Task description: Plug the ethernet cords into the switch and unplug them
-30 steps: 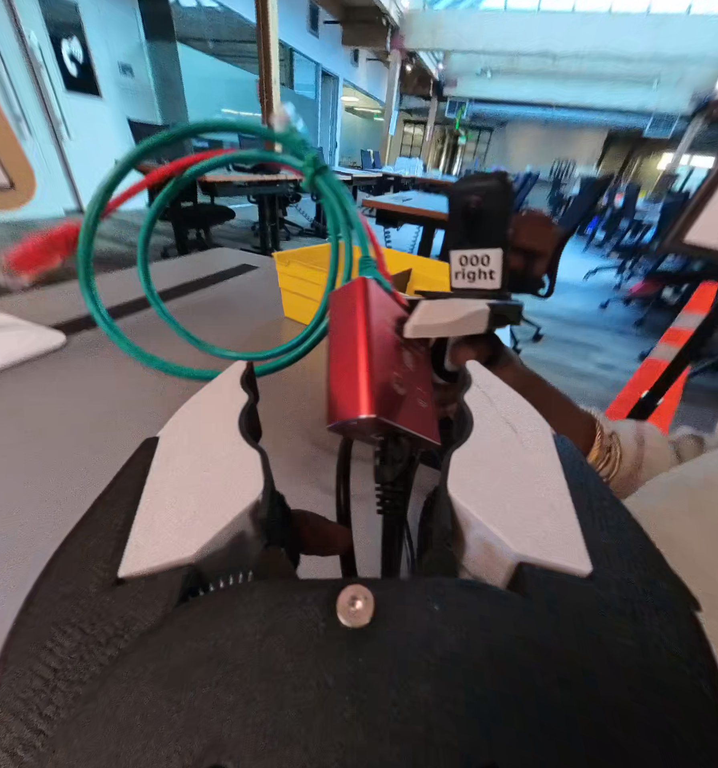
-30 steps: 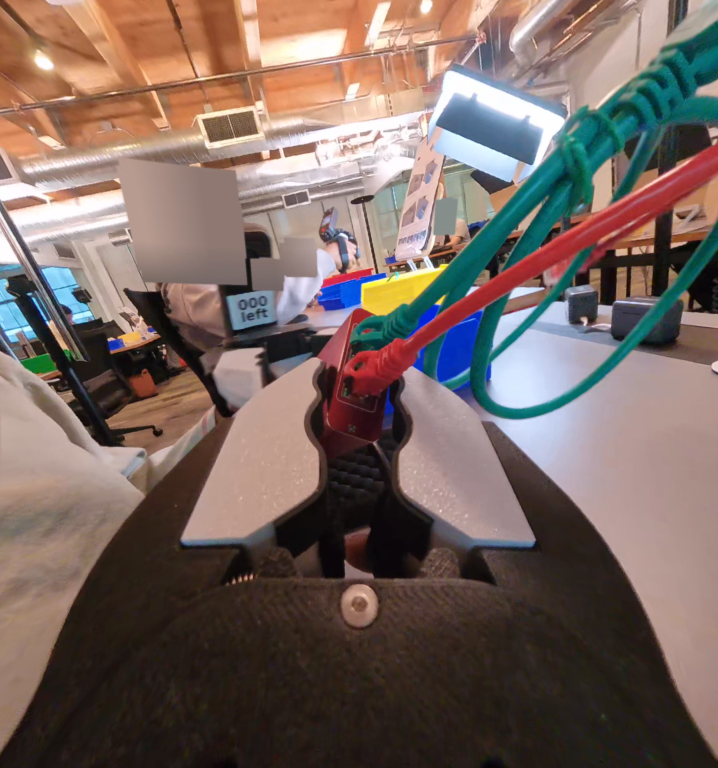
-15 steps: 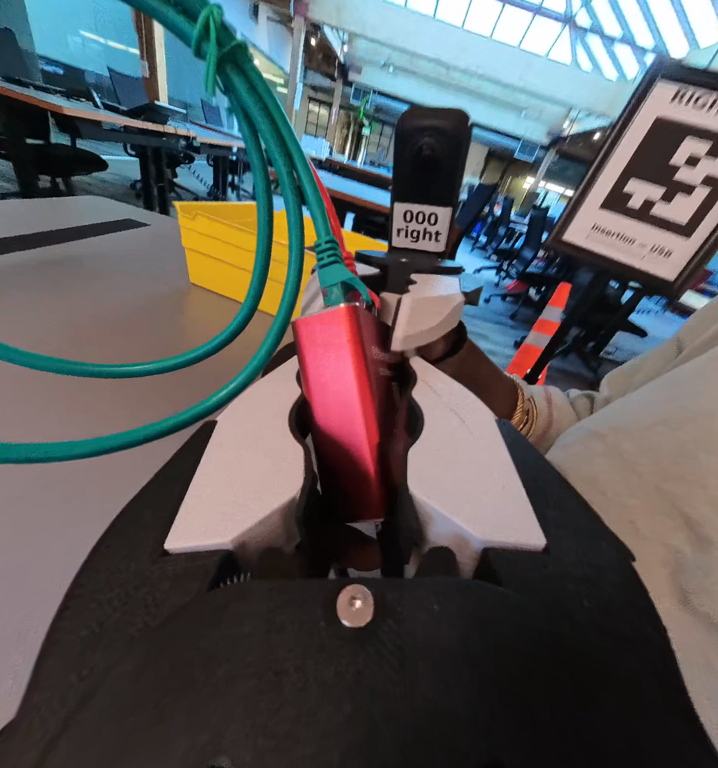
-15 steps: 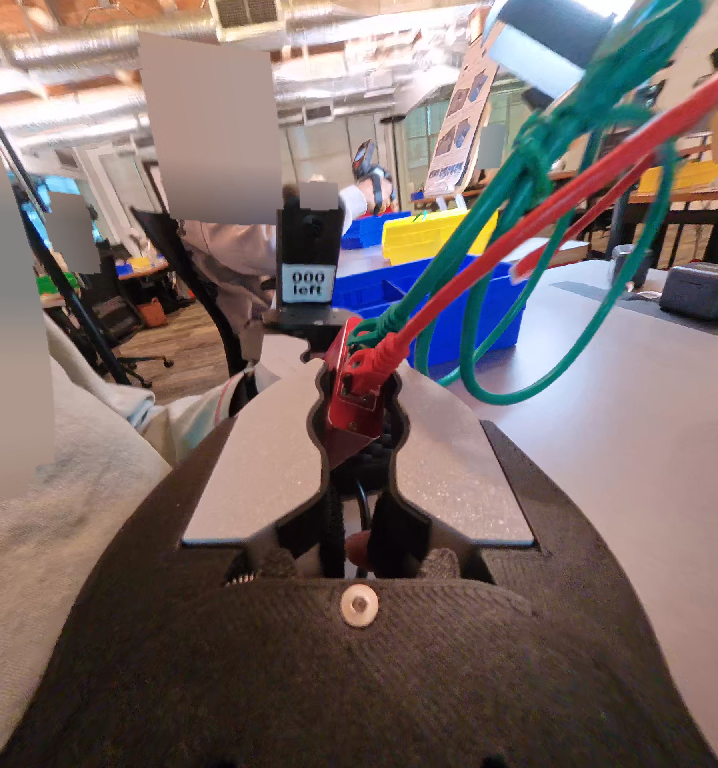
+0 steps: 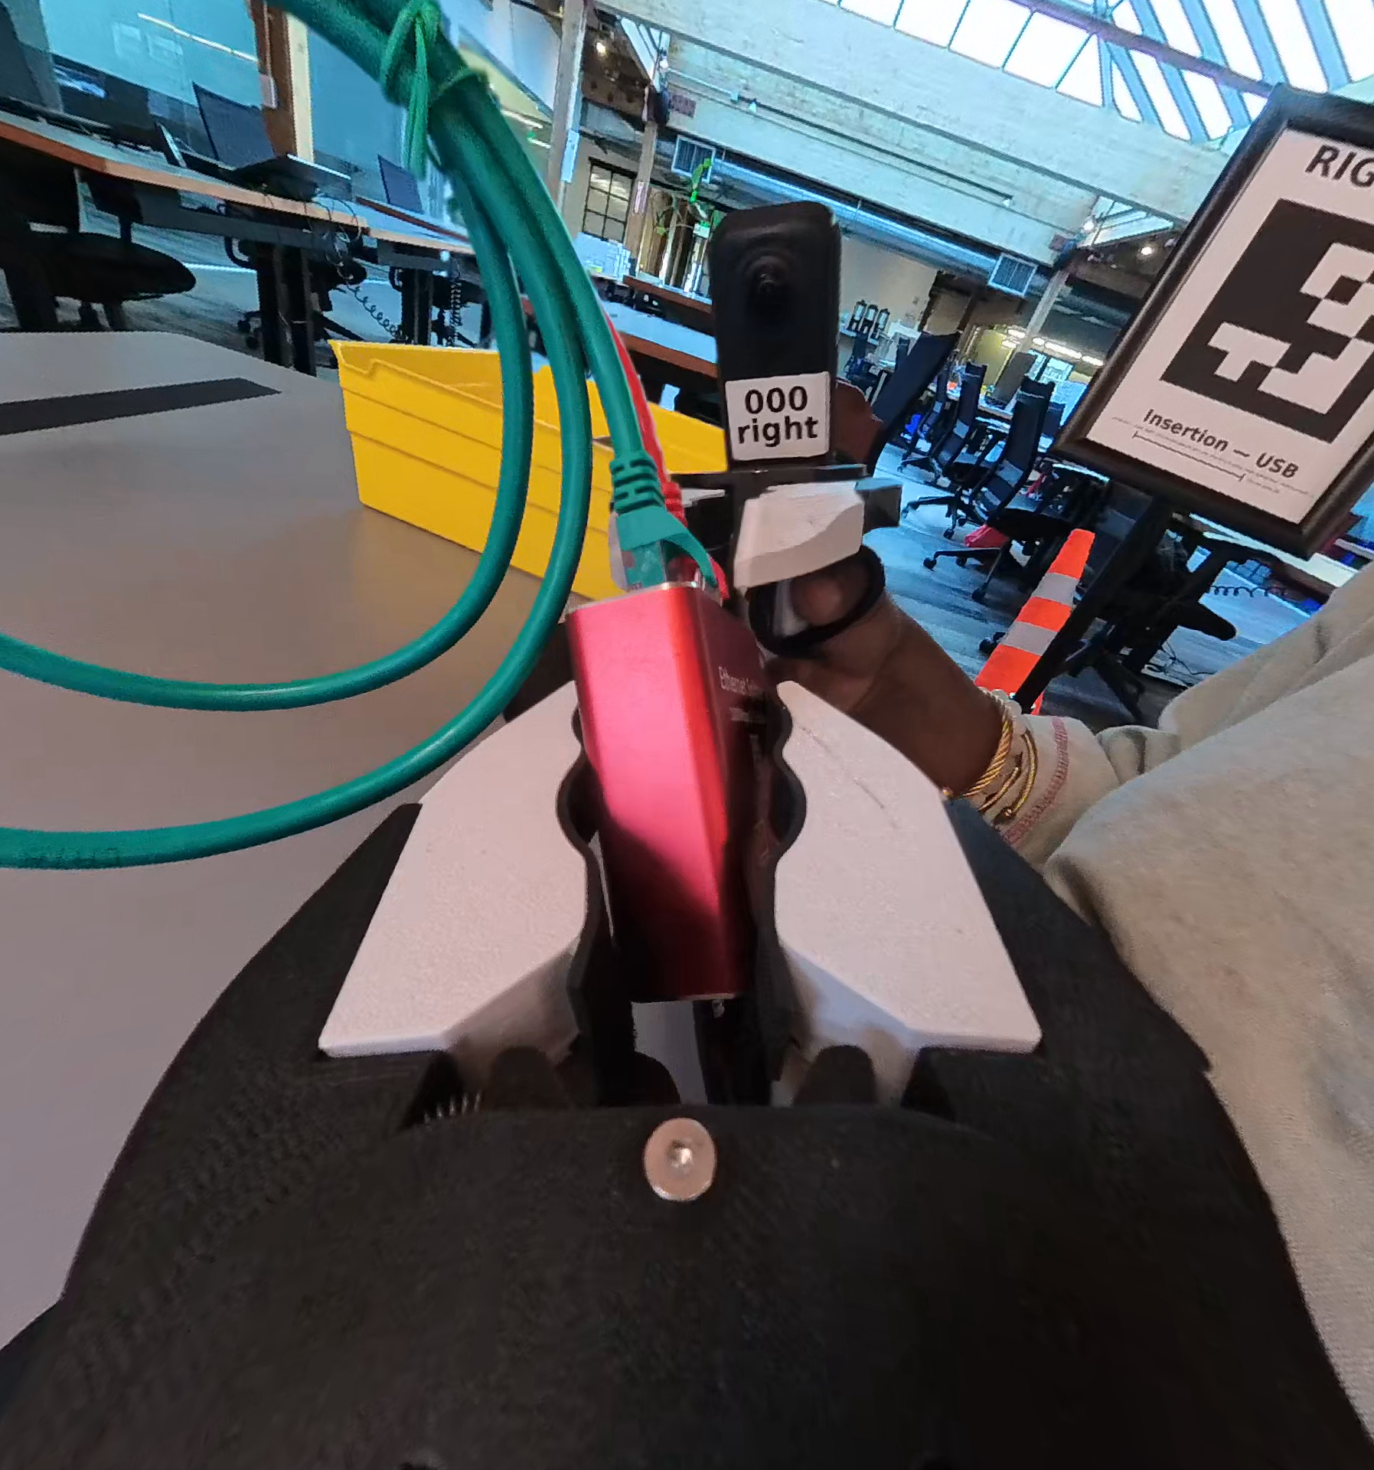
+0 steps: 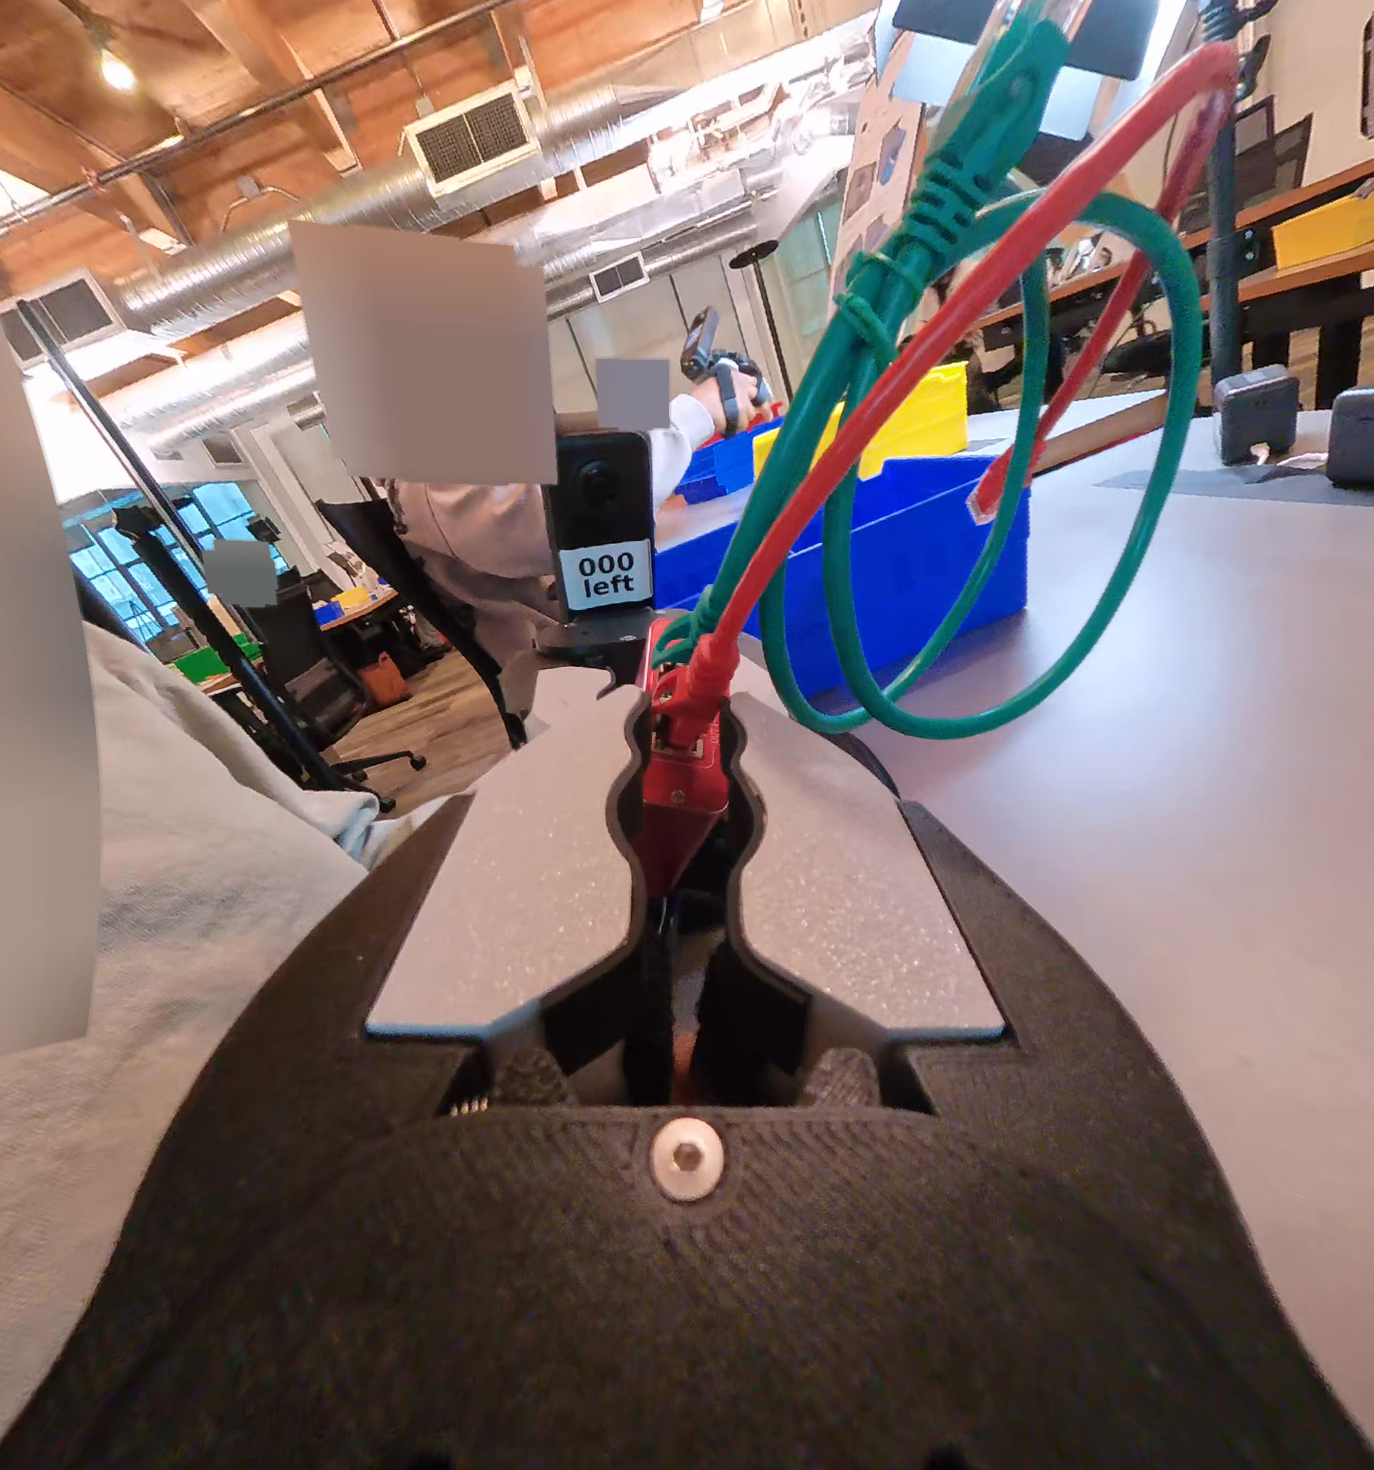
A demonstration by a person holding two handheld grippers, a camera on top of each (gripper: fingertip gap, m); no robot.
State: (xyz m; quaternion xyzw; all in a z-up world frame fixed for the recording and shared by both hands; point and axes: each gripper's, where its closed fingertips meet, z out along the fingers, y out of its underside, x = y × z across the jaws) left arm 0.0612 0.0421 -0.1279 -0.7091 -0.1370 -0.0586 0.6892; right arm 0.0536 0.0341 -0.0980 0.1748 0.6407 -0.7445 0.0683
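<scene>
The red switch is held up off the grey tabletop, pinched from both ends: the left claw is closed on its lower body, and the right claw is closed on its port end. The left wrist view gives the switch's long red side and top face, with the green cord plugged into its far end and looping out to the left over the tabletop; only a sliver of the red cord shows behind the green one. It also shows the person's hand on the right claw's grip, bracelets at the wrist, a yellow bin on the tabletop behind, a framed marker sign and an orange cone on the floor.

The right wrist view shows what that one hides: the switch's port face, the red cord's plug seated in it, the green plug beside it, and the red cord's free end dangling loose in front of a blue bin. The green cord's coil is tied with a green wire, its free plug sticking up at the top.

A second ago the left claw stood wide open around the switch; half a second ago it had closed on it, and since then it has only tipped slightly, the switch leaning a little more. The two claws face each other, nearly nose to nose.
</scene>
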